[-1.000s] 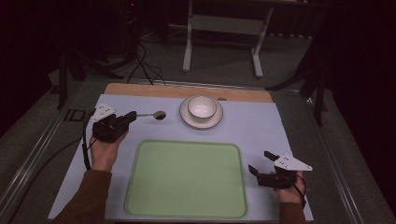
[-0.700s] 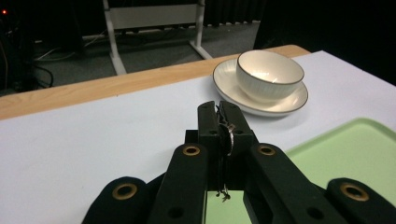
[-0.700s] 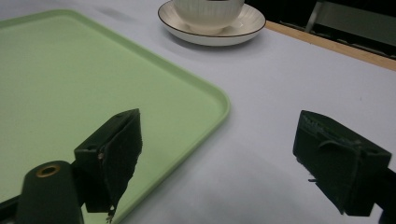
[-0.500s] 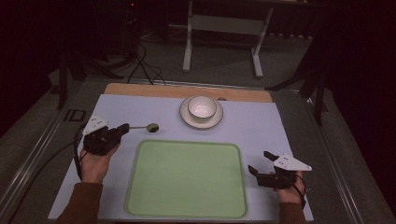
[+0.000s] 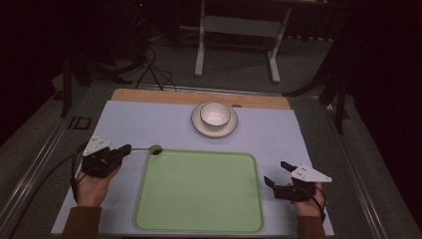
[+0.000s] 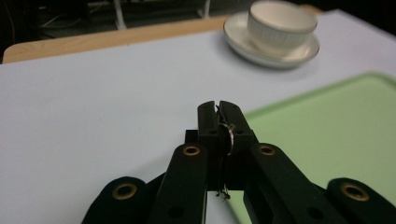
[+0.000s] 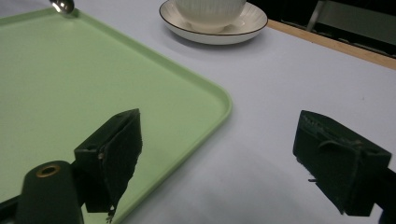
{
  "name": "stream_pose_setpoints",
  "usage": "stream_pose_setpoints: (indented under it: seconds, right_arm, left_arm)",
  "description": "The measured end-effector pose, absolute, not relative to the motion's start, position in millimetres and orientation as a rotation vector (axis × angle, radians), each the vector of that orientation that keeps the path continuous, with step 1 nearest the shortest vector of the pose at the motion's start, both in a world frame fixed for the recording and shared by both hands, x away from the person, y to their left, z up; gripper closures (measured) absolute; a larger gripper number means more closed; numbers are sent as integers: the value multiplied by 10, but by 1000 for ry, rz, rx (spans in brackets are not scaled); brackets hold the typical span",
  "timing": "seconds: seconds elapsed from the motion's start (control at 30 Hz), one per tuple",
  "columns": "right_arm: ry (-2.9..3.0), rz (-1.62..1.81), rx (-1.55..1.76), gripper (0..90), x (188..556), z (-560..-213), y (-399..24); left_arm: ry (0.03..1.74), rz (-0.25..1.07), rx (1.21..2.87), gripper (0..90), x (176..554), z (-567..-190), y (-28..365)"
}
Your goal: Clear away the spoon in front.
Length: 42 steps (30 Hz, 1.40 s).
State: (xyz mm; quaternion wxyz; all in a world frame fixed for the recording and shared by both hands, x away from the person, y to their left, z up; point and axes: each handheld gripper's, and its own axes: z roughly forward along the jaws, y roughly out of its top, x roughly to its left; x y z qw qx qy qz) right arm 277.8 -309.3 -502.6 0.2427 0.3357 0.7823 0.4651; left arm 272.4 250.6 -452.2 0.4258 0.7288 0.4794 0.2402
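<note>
The tray [image 5: 199, 194] is set on the worktop [image 5: 149, 124] at the near middle. The cup [image 5: 215, 113] is seated on the saucer [image 5: 199, 127] behind the tray. The spoon [image 5: 149, 149] is positioned at the tray's far left corner.

The spoon [image 5: 149, 149] looks like polished metal, its bowl catching a bright glint. The tray [image 5: 199, 219] is smooth pale-green plastic with a soft sheen. The cup [image 5: 215, 114] and saucer [image 5: 200, 127] at the far side look like glazed white ceramic, the cup's wall finely ribbed. The table cover [image 5: 134, 124] is matt and smooth; beyond it runs bare wood [image 5: 149, 95]. Both grippers' jaws are matt black plastic.
</note>
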Motion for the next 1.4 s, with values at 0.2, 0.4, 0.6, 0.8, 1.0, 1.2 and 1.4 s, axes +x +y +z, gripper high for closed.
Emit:
stream_pose_setpoints:
  seconds: [0.2, 0.4, 0.6, 0.8, 1.0, 1.2, 1.4]
  right_arm:
    - [2150, 1263, 912, 152, 2782, -5031, -3078]
    - [2153, 1266, 911, 152, 2786, -5032, -3083]
    - [2155, 1265, 909, 152, 2786, -5031, -3083]
    - [2154, 1267, 911, 152, 2789, -5032, -3086]
    - [2160, 1263, 906, 152, 2789, -5035, -3074]
    - [2160, 1264, 906, 152, 2788, -5034, -3078]
    - [2161, 1263, 905, 152, 2787, -5034, -3073]
  left_arm:
    - [1194, 621, 1849, 888, 2834, -4508, 2422]
    - [1154, 649, 1780, 877, 3033, -4460, 2360]
    - [1127, 664, 1730, 879, 3225, -4449, 2275]
    - [1123, 672, 1702, 878, 3366, -4464, 2227]
    - [1118, 676, 1678, 875, 3480, -4494, 2188]
    - [1108, 616, 1667, 889, 3473, -4478, 2194]
    - [1094, 593, 1701, 891, 3396, -4439, 2220]
